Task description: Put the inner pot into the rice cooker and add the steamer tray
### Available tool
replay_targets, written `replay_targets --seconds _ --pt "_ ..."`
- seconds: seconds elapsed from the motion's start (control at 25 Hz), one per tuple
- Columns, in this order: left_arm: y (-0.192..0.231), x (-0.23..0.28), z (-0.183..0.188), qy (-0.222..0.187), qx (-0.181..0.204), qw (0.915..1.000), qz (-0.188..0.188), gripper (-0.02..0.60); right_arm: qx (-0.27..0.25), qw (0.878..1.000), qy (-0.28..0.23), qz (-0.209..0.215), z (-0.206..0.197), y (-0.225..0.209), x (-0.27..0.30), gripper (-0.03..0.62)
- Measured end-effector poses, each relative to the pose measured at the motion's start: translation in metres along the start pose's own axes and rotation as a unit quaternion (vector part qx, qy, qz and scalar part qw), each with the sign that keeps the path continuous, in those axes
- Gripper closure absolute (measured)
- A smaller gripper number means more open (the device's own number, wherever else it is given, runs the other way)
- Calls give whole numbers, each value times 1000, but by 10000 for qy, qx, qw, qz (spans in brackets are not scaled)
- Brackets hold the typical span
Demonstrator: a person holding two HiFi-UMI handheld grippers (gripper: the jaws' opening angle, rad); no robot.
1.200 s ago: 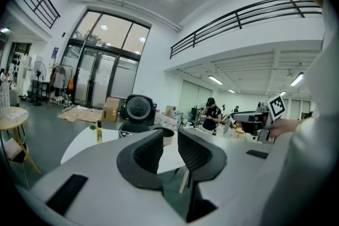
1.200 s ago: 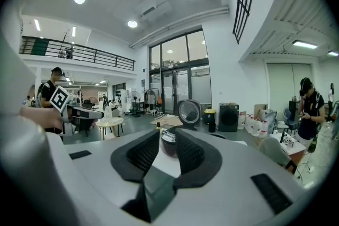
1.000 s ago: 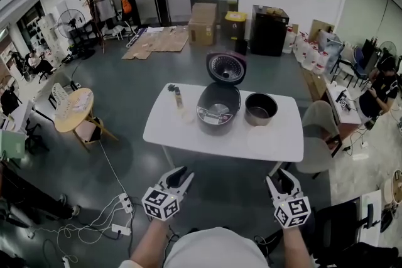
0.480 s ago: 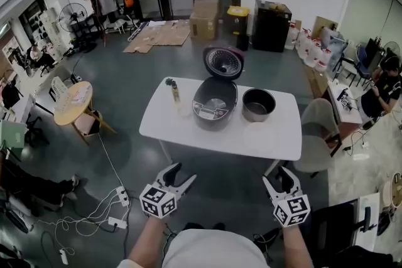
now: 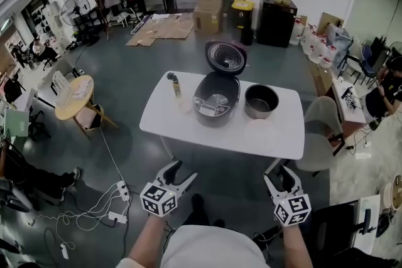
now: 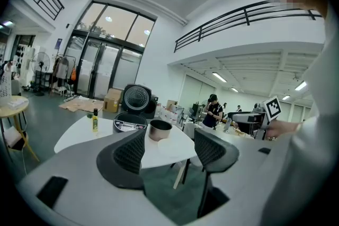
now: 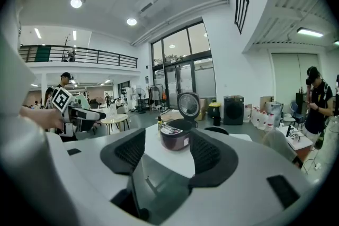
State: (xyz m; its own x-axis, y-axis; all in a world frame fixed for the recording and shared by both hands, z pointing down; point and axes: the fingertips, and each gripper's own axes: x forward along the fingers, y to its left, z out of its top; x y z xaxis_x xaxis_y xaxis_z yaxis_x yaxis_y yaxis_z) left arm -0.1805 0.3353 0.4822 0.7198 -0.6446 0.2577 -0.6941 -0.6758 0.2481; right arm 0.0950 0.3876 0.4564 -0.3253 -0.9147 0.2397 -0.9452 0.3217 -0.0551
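The dark rice cooker (image 5: 217, 99) stands on the white table (image 5: 188, 128) with its lid (image 5: 226, 58) raised. The metal inner pot (image 5: 260, 100) sits on the table just right of it. In front of the pot lies a pale round steamer tray (image 5: 260, 132). My left gripper (image 5: 179, 172) and right gripper (image 5: 281, 176) hang well short of the table, both open and empty. The left gripper view shows the cooker (image 6: 130, 123), the pot (image 6: 159, 129) and the tray (image 6: 170, 146) beyond the open left gripper (image 6: 169, 153). The cooker (image 7: 175, 136) lies ahead of the open right gripper (image 7: 167, 153).
A small bottle (image 5: 176, 85) stands on the table left of the cooker. A grey chair (image 5: 317, 128) is at the table's right end. A round wooden table (image 5: 73, 103) and floor cables with a power strip (image 5: 119, 198) lie to the left. Boxes (image 5: 210, 9) are stacked beyond.
Both grippers' jaws have spread wider. Both hands have sunk a little, and the table sits slightly nearer in the head view.
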Motion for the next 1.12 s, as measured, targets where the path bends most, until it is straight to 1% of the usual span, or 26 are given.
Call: replay_targets --seconds 0.16,0.36,0.88,1.12 --pt "8 15 3 41 2 10000 -62 278 40 9999 65 -65 -1 -8 13 316" --pt "34 41 14 57 -15 9998 -173 278 76 9997 92 -229 4 -19 39 316" --pt "116 125 58 328 272 9965 -720 278 154 9978 230 -597 29 -45 150 316" --pt "153 162 73 404 307 9941 -960 276 204 9964 309 -762 35 -51 195 316"
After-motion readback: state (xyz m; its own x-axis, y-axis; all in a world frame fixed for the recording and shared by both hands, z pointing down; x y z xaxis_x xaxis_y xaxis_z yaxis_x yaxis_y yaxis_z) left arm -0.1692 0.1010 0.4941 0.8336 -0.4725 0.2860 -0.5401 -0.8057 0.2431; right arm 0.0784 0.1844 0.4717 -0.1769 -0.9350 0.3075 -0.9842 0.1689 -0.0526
